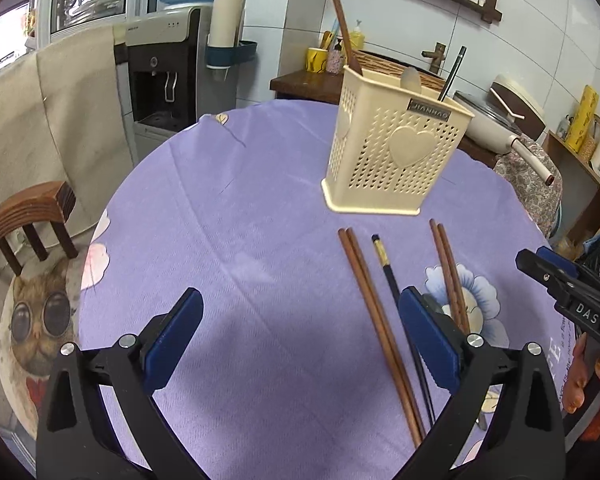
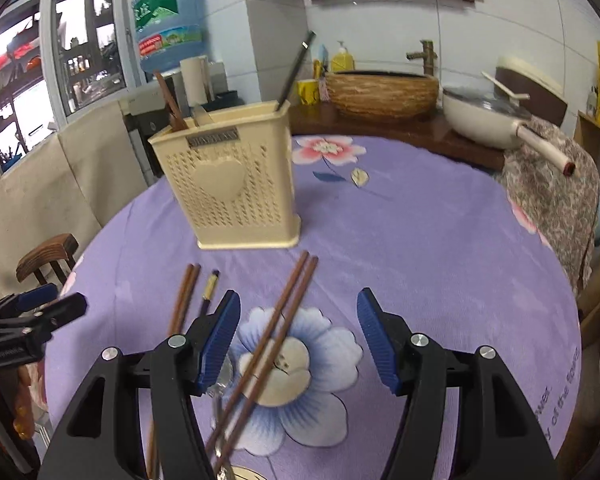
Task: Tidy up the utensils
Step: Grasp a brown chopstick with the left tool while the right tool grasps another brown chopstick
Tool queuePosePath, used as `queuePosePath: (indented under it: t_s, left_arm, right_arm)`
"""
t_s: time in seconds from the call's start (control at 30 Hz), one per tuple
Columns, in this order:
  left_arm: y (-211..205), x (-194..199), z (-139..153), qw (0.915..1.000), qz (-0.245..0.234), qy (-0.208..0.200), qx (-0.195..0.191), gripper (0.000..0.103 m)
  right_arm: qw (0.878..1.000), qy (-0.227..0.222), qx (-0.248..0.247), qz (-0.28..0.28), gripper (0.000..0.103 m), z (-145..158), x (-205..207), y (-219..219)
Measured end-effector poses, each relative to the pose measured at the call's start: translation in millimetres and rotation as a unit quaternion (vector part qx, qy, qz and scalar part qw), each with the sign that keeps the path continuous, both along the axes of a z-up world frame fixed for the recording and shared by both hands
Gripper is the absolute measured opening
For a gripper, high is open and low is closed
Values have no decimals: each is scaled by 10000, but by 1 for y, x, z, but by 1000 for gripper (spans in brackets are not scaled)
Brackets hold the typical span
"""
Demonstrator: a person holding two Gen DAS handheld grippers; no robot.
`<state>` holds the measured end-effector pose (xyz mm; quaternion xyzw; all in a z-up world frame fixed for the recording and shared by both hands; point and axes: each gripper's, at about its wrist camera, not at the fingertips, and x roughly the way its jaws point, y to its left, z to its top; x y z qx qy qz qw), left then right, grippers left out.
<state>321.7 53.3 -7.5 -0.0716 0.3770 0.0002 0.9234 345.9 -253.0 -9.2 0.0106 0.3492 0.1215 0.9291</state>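
Note:
A cream perforated utensil holder (image 1: 396, 160) (image 2: 236, 184) with a heart stands on the purple floral tablecloth (image 1: 240, 240) (image 2: 420, 240). Handles of a brown and a black utensil stick out of it. In front of it lie one brown chopstick pair (image 1: 372, 312) (image 2: 184, 296), a black chopstick (image 1: 384, 260) (image 2: 210, 290) with a gold band, and a second brown pair (image 1: 448, 272) (image 2: 276, 328). My left gripper (image 1: 300, 296) (image 2: 70, 298) is wide open, the first pair just inside its right finger. My right gripper (image 2: 298, 294) (image 1: 532, 258) hangs open over the second pair.
A wooden chair (image 1: 28, 216) with a cat-print cushion (image 1: 40, 320) stands at the table's left. Behind are a water dispenser (image 1: 164, 68), a wooden counter with a woven basin (image 2: 380, 92) and a cream pan (image 2: 484, 120). A metal spoon (image 2: 222, 380) lies under my right gripper's left finger.

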Motion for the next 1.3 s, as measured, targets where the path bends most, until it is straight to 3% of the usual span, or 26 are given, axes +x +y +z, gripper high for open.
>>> queuePosePath:
  t_s: [0.23, 0.43, 0.63, 1.0, 1.3]
  left_arm:
    - [-7, -8, -14, 9998, -110, 140, -15, 96]
    - [-21, -6, -24, 9992, -285, 286, -25, 88]
    - [-29, 6, -31, 9980, -408, 483, -20, 67]
    - [-38, 18, -34, 9969, -525, 582, -45, 61]
    - [-47, 38, -39, 9951, -620, 747, -181, 47]
  right_arm:
    - [9992, 388, -7, 13, 60, -24, -1, -1]
    - [9973, 734, 35, -13, 47, -37, 16, 12]
    - [9920, 1226, 263, -161, 34, -49, 51, 18]
    - [9897, 1355, -90, -447, 12, -57, 86, 36]
    - [9897, 1321, 40, -553, 10, -60, 95, 34]
